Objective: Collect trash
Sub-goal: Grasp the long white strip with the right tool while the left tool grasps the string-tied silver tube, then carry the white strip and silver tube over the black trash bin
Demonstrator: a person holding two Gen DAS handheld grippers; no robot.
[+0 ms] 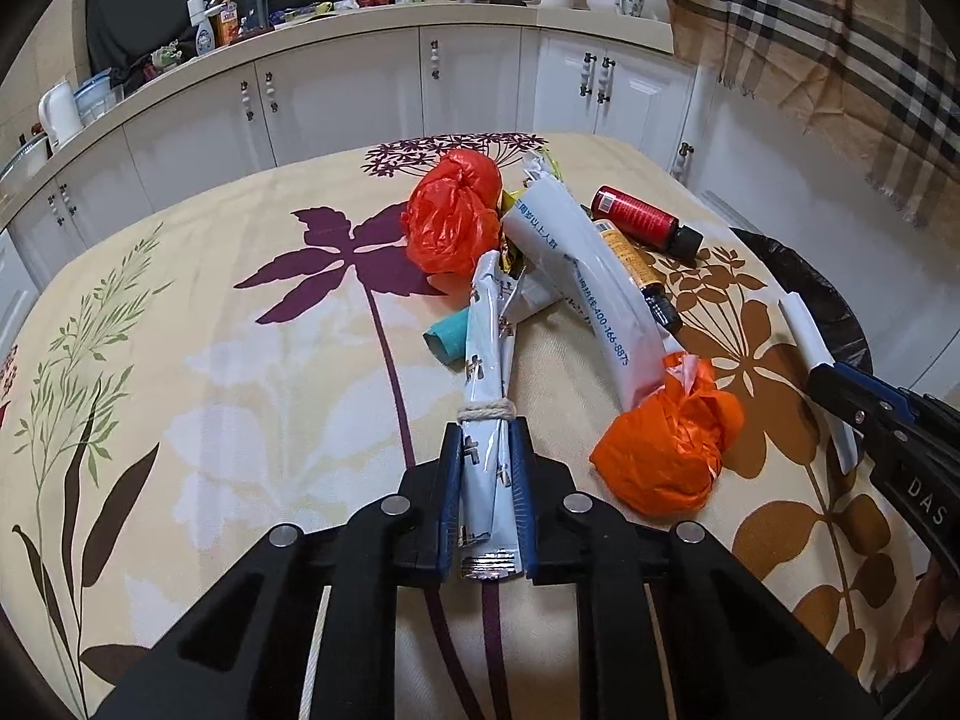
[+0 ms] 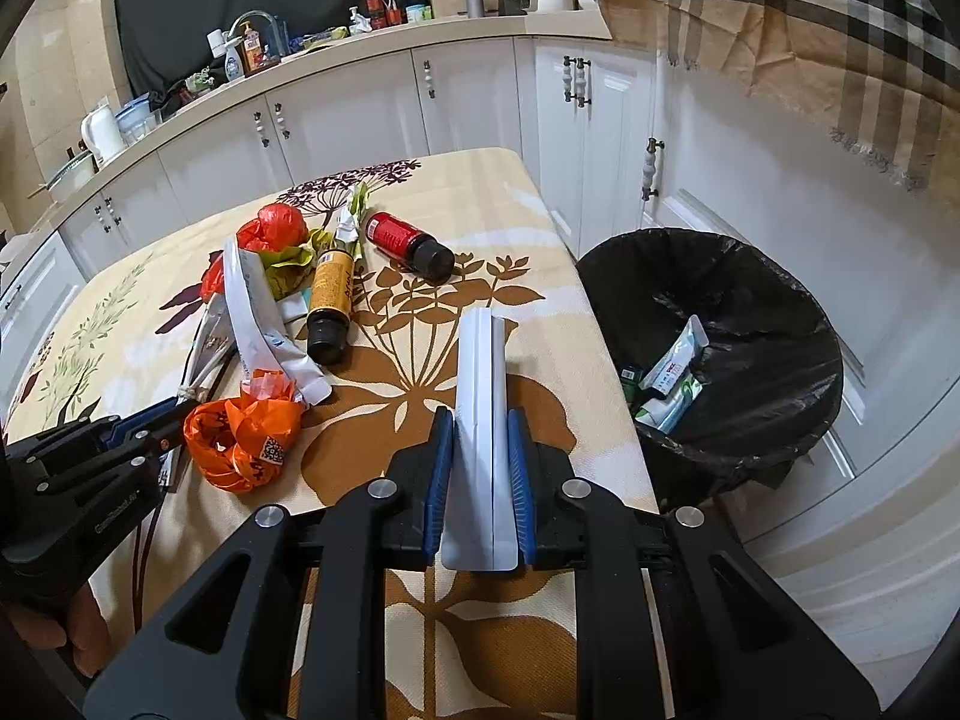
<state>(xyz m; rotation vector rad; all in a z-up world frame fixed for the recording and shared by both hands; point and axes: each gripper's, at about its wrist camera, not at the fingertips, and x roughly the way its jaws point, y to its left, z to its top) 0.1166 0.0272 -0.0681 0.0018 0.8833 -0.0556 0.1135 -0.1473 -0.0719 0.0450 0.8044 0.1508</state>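
My left gripper is shut on a white foil packet tied with string, low over the floral tablecloth. My right gripper is shut on a flat white box, near the table's right edge; it also shows in the left wrist view. Trash lies in a pile: two orange plastic bags, a long white pouch, a red bottle, an amber bottle, a teal tube. A black-lined bin stands beside the table, holding several wrappers.
White kitchen cabinets and a cluttered counter run behind the table. A plaid cloth hangs at the upper right, above the bin. The person's hand shows behind my left gripper.
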